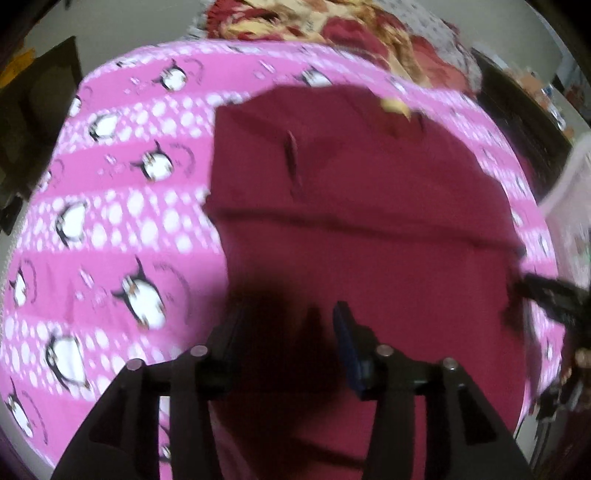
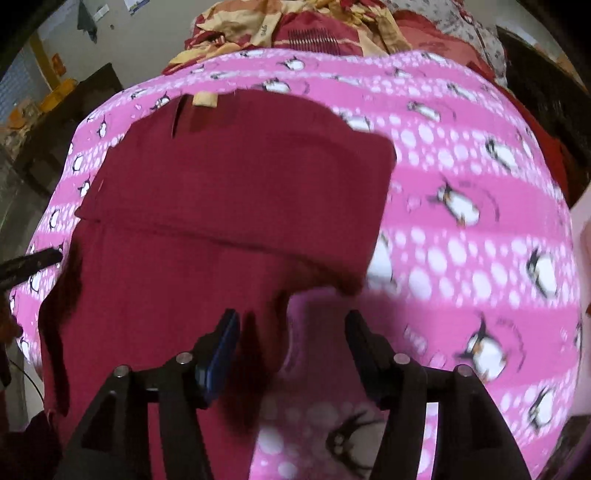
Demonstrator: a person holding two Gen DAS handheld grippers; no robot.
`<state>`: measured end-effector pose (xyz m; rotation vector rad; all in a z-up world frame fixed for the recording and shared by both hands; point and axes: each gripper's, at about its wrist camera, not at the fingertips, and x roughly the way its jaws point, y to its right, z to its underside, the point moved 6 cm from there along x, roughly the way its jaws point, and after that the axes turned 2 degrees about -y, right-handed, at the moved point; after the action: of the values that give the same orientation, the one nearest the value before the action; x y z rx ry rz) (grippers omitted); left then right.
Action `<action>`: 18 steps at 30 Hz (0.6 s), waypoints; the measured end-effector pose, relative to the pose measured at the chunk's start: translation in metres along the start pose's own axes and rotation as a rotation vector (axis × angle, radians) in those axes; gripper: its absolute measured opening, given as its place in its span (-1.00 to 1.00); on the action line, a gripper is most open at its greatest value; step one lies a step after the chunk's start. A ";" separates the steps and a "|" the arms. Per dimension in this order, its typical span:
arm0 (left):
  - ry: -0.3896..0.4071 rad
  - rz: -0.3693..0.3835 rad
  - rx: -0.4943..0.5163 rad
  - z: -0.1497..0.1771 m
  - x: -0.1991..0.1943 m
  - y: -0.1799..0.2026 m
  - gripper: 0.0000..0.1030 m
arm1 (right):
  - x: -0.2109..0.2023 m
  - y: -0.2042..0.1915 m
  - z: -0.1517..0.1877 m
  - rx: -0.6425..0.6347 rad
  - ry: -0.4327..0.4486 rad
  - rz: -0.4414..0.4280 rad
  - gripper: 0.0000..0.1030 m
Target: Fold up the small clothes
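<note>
While my left gripper (image 1: 288, 332) hangs over the maroon garment (image 1: 369, 206), its jaws stand partly apart with nothing pinched between them, only the dark red cloth and the gripper's own shadow below. The garment lies spread flat on the pink penguin-print sheet (image 1: 122, 221), with a folded band running across its middle and a small yellow tag (image 1: 395, 105) at its far edge. My right gripper (image 2: 291, 328) is out past the garment's near right corner, jaws wider apart, empty too; the left blue-padded finger (image 2: 225, 339) sits over the red cloth, the other over bare pink sheet. From the left wrist view, that right gripper shows as a dark blurred shape at the garment's right edge. Beyond the garment's far side, past the sheet's edge, a heap of red-and-cream patterned fabric (image 2: 295, 26) is piled up. Both views are smeared, so fine creases I can't make out.
</note>
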<state>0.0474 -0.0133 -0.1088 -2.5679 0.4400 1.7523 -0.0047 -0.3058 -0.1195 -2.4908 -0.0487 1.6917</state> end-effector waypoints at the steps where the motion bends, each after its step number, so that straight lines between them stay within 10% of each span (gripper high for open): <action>1: -0.020 0.011 0.023 0.008 0.003 0.004 -0.10 | 0.004 -0.003 0.002 -0.003 -0.004 -0.002 0.10; 4: -0.056 -0.009 0.080 0.031 0.003 0.008 -0.10 | 0.002 -0.012 0.006 -0.029 0.025 -0.049 -0.82; 14: -0.105 -0.096 0.033 0.101 -0.027 -0.058 -0.09 | -0.029 -0.025 0.018 -0.031 0.059 -0.047 -0.72; 18: -0.088 -0.098 -0.021 0.119 -0.044 -0.078 -0.08 | -0.050 -0.066 0.030 -0.112 0.059 -0.184 -0.06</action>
<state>-0.0577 0.0905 -0.1255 -2.4681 0.2897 1.8369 -0.0482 -0.2424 -0.0757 -2.5235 -0.3654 1.5819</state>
